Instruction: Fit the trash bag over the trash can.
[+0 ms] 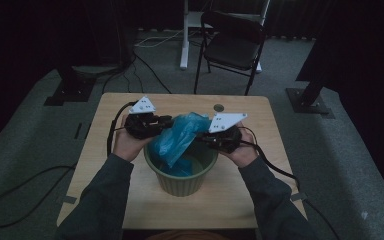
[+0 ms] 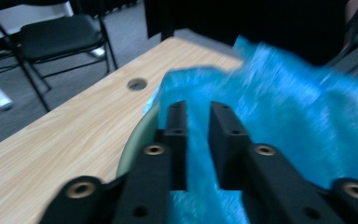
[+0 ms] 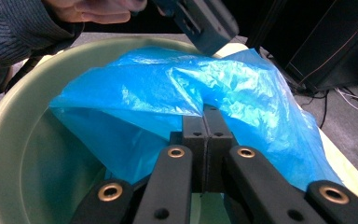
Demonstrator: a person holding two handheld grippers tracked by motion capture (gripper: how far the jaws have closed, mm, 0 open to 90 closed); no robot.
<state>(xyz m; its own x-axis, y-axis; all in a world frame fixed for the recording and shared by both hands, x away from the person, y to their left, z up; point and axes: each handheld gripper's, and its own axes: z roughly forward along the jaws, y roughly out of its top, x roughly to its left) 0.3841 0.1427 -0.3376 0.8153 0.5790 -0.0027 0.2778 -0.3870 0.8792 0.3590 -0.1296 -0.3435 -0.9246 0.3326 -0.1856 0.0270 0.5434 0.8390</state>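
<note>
The right hand-held gripper (image 3: 206, 122) pinches the blue plastic bag (image 1: 180, 137), jaws pressed together. The left hand-held gripper (image 2: 198, 112), jaws narrowly apart, straddles a fold of the bag. Both hands hover over the green bin (image 1: 181, 186) mid-desk.

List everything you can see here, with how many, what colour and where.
bag: 1, blue plastic, draped over and into the bin, between both hand-held grippers
bin: 1, pale green, round, middle of the table
table: 1, light wood, small hole near its far edge
chair: 1, black, folding, on the floor beyond the table
cables: several, black, on the grey floor
left hand-held gripper: 1, black, jaws narrowly apart with bag between them
right hand-held gripper: 1, black, jaws shut on the bag
sleeves: 2, dark grey, entering from the bottom of the high view
</note>
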